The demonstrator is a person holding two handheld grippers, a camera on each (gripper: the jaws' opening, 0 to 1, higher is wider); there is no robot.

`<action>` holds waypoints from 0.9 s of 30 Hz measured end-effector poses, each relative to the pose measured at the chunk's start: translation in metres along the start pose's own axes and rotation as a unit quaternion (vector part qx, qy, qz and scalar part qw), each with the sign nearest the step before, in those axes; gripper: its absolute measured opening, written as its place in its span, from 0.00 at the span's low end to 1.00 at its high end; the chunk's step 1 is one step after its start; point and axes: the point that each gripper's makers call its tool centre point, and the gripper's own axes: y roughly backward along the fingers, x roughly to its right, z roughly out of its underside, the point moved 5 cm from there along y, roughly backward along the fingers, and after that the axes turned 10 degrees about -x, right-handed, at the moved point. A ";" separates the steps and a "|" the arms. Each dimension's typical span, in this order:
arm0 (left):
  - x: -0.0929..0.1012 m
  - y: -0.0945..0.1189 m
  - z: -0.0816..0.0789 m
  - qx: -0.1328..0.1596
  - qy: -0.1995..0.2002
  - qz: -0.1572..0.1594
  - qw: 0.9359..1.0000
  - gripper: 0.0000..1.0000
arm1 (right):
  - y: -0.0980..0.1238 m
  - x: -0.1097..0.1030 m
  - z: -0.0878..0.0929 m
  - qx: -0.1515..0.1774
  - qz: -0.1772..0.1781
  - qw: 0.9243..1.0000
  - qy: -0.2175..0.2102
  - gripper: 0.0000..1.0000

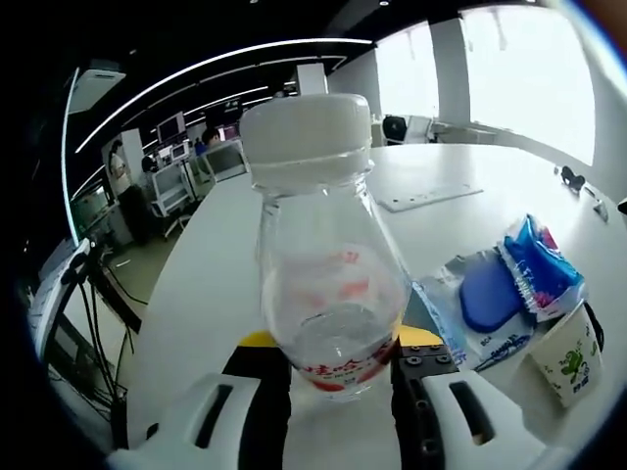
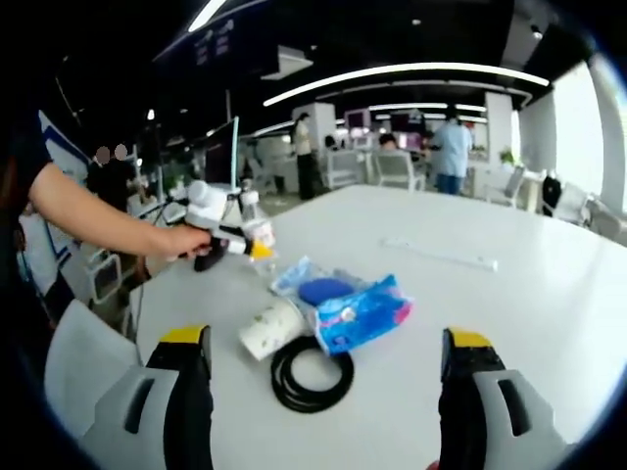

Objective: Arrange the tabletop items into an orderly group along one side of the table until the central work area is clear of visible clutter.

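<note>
- Left gripper view: the left gripper (image 1: 338, 392) has its two jaws pinched on the lower body of a clear plastic bottle (image 1: 328, 274) with a white cap and a red-printed label. The bottle stands upright between the jaws, close to the near edge of the white tabletop (image 1: 470, 176).
- Left gripper view: beside the bottle lie a blue packet (image 1: 539, 266), a flat blue pouch (image 1: 487, 294) in a clear wrapper and a paper cup (image 1: 568, 354) on its side, all close together.
- Left gripper view: a flat white strip (image 1: 431, 197) lies farther in, towards the middle of the tabletop.
- Right gripper view: the right gripper (image 2: 328, 397) holds its jaws spread wide with nothing between them, above the tabletop.
- Right gripper view: a black cable coil (image 2: 312, 373) lies touching the cup, with the blue packet and pouch just behind it, near the tabletop's left edge.
- Right gripper view: a person's hand (image 2: 186, 240) holds the left gripper with the bottle at that edge, beyond the pile.
</note>
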 end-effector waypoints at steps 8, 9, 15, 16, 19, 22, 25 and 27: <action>-0.015 0.005 0.002 -0.003 0.006 -0.006 1.000 0.37 | -0.002 0.003 -0.003 0.005 0.003 1.000 -0.008 0.96; -0.016 0.006 0.002 -0.004 0.005 -0.004 1.000 0.37 | -0.003 0.003 -0.004 0.005 0.003 1.000 -0.008 0.96; -0.018 0.008 0.001 -0.006 -0.003 -0.009 1.000 0.38 | -0.004 0.001 -0.003 0.005 0.001 1.000 -0.008 0.95; -0.018 0.008 0.000 -0.006 -0.003 -0.010 1.000 0.38 | -0.005 0.001 -0.002 0.003 0.001 1.000 -0.009 0.95; -0.017 0.006 -0.001 -0.004 0.000 -0.008 1.000 0.38 | -0.006 0.001 0.001 0.001 0.001 1.000 -0.011 0.95; -0.017 0.004 -0.003 -0.002 0.001 -0.006 1.000 0.38 | -0.005 0.001 0.002 -0.001 0.002 1.000 -0.014 0.95; -0.017 0.004 -0.003 0.003 -0.001 -0.001 1.000 0.39 | -0.004 0.001 0.002 0.000 0.004 1.000 -0.014 0.95; -0.018 0.003 -0.003 0.005 -0.004 0.001 1.000 0.40 | -0.003 0.002 0.002 -0.001 0.005 1.000 -0.015 0.95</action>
